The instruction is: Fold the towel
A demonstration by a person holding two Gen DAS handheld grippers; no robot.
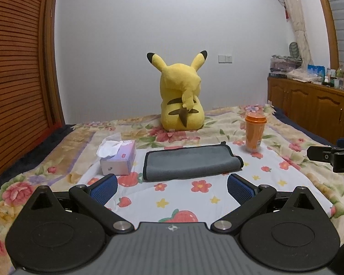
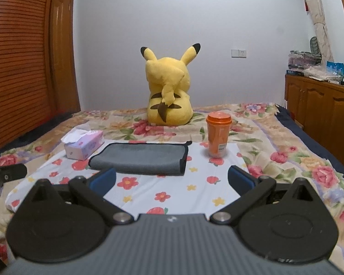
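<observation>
A: Here, where does the grey towel (image 1: 190, 161) lie?
B: Folded on the flowered sheet (image 1: 185, 197), between the tissue box (image 1: 120, 160) and the orange cup (image 1: 254, 133).
A: And the grippers?
B: Left gripper (image 1: 172, 186) and right gripper (image 2: 172, 180): fingers spread apart, holding nothing, short of the towel.

Tissue box (image 1: 118, 160) left, orange cup (image 1: 254, 133) right flank towel (image 1: 190, 162); near side open

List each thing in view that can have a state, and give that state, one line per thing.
Grey black-edged towel: folded, lying flat.
Orange lidded cup: upright, lid on.
Purple tissue box: open, tissue sticking out.
Yellow plush toy: sitting upright, back to camera.
Left gripper: open, empty.
Right gripper: open, empty.
</observation>
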